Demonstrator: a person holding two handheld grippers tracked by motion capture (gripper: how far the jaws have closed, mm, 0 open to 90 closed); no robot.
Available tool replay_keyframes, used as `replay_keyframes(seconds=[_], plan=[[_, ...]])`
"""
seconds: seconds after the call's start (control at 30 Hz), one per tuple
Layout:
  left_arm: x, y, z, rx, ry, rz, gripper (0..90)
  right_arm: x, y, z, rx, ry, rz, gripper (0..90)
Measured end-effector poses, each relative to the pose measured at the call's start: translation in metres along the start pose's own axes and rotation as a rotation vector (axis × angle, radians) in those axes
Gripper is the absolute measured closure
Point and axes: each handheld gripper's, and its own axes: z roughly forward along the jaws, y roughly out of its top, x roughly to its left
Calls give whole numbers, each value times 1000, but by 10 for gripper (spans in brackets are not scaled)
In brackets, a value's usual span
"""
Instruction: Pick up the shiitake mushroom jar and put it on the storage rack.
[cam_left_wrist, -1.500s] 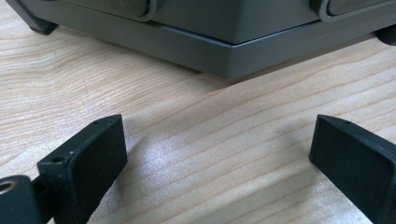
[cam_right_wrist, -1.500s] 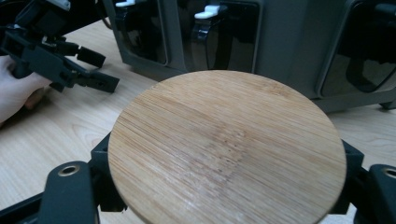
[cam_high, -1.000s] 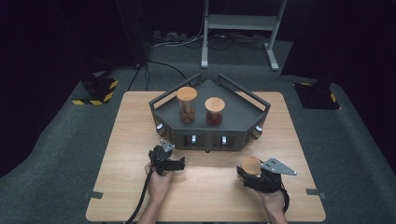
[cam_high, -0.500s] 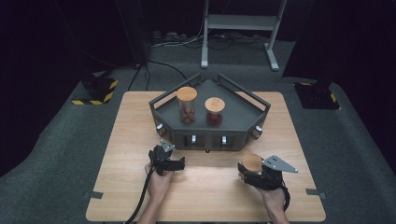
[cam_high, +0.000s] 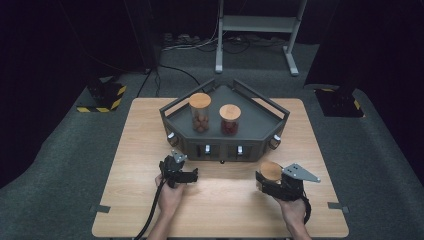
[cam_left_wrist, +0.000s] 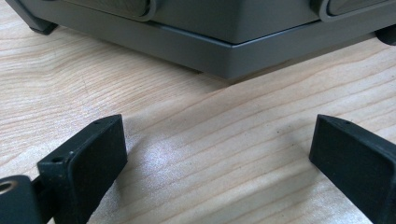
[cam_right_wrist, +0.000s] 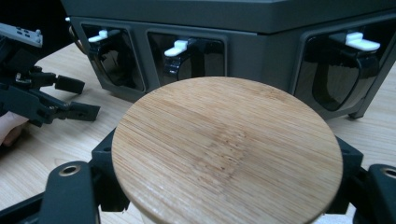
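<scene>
The third jar (cam_high: 270, 172), identified by its round wooden lid (cam_right_wrist: 227, 151), is clamped in my right claw (cam_high: 267, 181) at the near right of the table (cam_high: 145, 165), just in front of the grey tray (cam_high: 260, 116) and not yet on it. Two lidded jars (cam_high: 200, 112) (cam_high: 230, 119) already stand on the tray, so I judge the work about two-thirds complete. My left claw (cam_left_wrist: 219, 158) rests released and empty on the table; what remains is to lift the held jar onto the tray beside the others.

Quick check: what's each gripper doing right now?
Left gripper: open, nothing between the fingers.
Right gripper: shut on a jar with a wooden lid.
</scene>
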Motion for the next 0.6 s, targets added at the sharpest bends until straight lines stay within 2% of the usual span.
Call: replay_keyframes(seconds=[0.6], plan=[[0,0,0,0,0,0,38,-2,19,0,-11,-13,-13,247]])
